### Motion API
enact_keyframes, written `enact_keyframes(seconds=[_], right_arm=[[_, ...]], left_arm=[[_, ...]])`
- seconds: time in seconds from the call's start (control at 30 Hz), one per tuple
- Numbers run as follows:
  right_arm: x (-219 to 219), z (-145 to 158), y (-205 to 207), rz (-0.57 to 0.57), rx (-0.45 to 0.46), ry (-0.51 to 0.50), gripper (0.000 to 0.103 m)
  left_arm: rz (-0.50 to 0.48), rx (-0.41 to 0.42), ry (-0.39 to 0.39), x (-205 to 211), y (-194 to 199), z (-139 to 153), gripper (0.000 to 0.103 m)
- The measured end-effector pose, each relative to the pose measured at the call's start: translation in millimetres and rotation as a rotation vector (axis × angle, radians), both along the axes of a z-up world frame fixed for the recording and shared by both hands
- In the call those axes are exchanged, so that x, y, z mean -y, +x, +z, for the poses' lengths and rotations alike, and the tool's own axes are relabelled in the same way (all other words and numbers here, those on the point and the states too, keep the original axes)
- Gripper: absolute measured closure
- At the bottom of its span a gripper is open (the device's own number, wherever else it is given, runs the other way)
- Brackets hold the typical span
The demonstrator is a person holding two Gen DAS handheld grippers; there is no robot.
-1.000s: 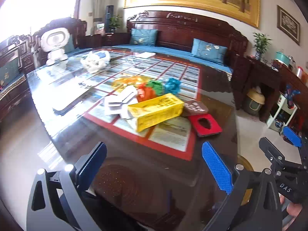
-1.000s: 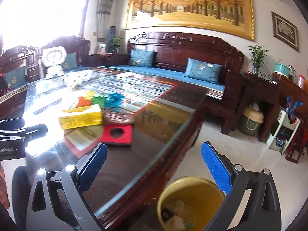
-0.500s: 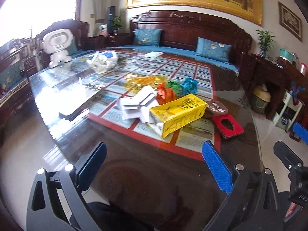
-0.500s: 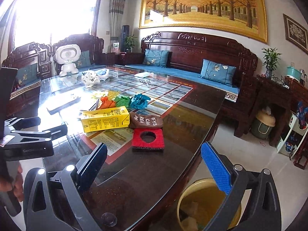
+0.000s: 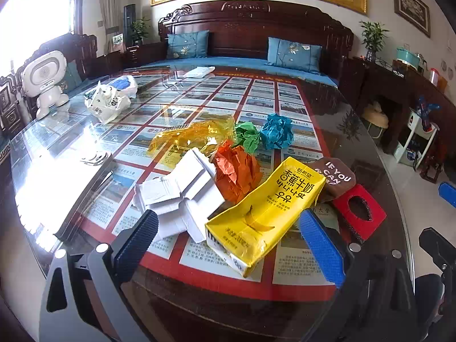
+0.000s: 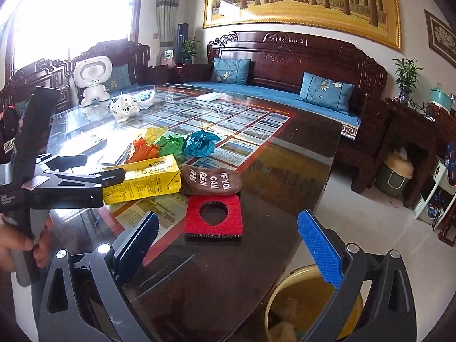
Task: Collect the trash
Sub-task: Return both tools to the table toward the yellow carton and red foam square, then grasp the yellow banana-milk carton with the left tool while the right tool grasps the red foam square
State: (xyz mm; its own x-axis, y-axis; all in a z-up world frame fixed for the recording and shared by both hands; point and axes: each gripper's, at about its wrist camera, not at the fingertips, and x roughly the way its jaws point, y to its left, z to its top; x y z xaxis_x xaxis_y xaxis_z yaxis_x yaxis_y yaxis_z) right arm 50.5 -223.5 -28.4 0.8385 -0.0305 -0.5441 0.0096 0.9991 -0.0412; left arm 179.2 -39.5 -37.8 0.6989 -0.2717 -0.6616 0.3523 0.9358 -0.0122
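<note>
Two grippers are in our hands, and both have their fingers spread wide with nothing between them. Our left gripper [image 5: 228,245] hovers low over the glass table [image 5: 199,307], and the near end of the yellow carton [image 5: 265,213] lies between its two pads as the camera sees it, but the pads do not touch it. Our right gripper [image 6: 228,245] hangs over the table edge, with the red pad with a hole [image 6: 213,216] in front of it and the yellow bin [image 6: 310,307] below on the floor.

Inside the bin we see some pale crumpled scraps; what they are we cannot tell.

On the table the trash lies in one group. The carton lies on its side, touching the white folded paper [image 5: 182,196] on one side and the orange paper ball [image 5: 238,171] behind it. Further back are the green paper ball [image 5: 248,136], the blue paper ball [image 5: 278,135] and a yellow cellophane sheet [image 5: 193,138]. Just beside the carton lies a brown piece with white letters [image 5: 335,175], and it touches the red pad.

Well apart, near the far corner, a white plastic bag [image 5: 109,102] lies beside a white toy robot [image 5: 45,82].
</note>
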Motion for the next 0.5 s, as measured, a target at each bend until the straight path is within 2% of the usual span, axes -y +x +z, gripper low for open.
enact_keyframes(seconds=[0.23,0.37,0.4,0.47,0.5], right_arm=[[4,-4,12,-0.004,-0.028,0.031,0.008],[8,-5,12,-0.011,-0.03,0.045,0.008],[9,-5,12,-0.012,-0.034,0.051,0.008],[9,-6,12,-0.008,-0.041,0.057,0.008],[7,-7,13,-0.006,-0.047,0.054,0.008]], left_arm=[[-0.147,-0.032,0.078,24,5,-6,0.004],[-0.172,-0.04,0.112,31,-3,-13,0.005],[-0.172,-0.048,0.116,32,-5,-15,0.009],[-0.174,-0.071,0.11,32,-7,-17,0.027],[-0.174,-0.085,0.103,32,-8,-19,0.041]])
